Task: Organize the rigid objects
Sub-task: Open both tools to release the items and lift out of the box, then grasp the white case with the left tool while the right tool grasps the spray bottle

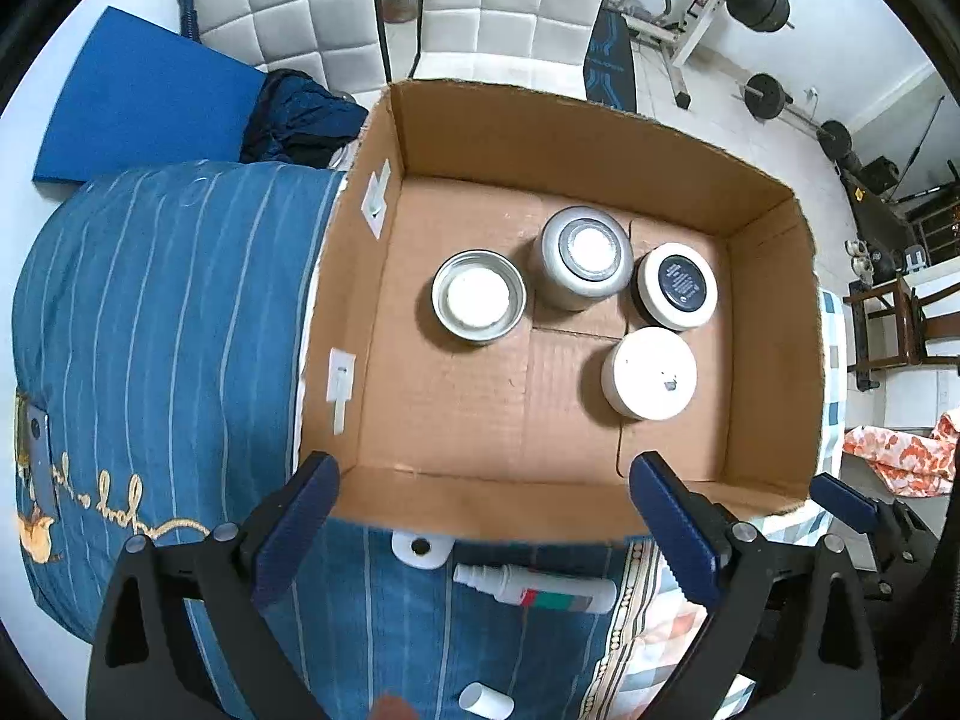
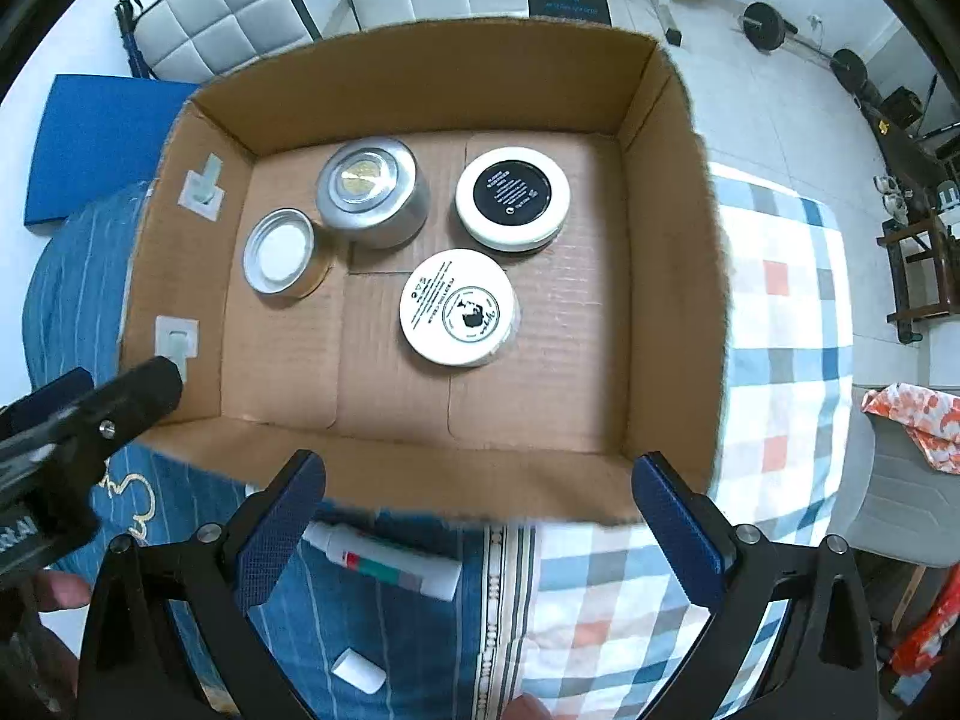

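Presently four tins are grouped upright in the cardboard box; both grippers are held wide, empty, above the unpacked spray bottle.

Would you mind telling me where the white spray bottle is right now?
The white spray bottle lies on its side on the blue striped bedding, outside the cardboard box, just below its near wall and low in both wrist views.
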### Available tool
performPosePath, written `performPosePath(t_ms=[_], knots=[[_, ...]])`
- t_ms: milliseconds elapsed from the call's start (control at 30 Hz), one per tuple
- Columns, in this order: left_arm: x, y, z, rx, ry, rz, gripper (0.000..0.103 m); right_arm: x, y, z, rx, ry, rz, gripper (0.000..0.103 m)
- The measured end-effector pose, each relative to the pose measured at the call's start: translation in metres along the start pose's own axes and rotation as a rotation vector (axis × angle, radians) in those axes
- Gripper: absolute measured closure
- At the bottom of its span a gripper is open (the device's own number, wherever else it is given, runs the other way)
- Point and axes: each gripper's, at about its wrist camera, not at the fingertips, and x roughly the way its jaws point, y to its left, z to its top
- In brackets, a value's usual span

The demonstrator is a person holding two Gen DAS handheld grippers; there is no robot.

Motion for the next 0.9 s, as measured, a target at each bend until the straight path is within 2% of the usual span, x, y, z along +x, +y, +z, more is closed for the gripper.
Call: performPosePath(t_ms=[333, 533, 633, 767, 900], knots=[[-0.045, 0.0, -0.036, -0.029, -0.104, 0.025, 0.004, -0.046, -0.016, -0.035, -0.02, -0.11, 0.03, 0.0], [-0.051, 0.0, -0.066, -0.038, -0.137, 0.075, 0.004, -0.039, -0.024, -0.066, -0.068, -0.084, 0.069, 0.0], [-0.04, 0.005, -0.086, -0.041, -0.115, 0.099, 0.004, -0.02, -0.024, -0.085, -0.097, -0.042, 0.093, 0.0], [-0.005, 0.023, -0.111, -0.062, -0.025, 0.106, 0.004, 0.015, -0.006, -0.107, -0.168, 0.026, 0.105, 0.0], [0.027, 0.043, -0.126, -0.058, 0.043, 0.134, 0.004, 0.055, 0.027, -0.114, -0.257, 0.068, 0.06, 0.004]])
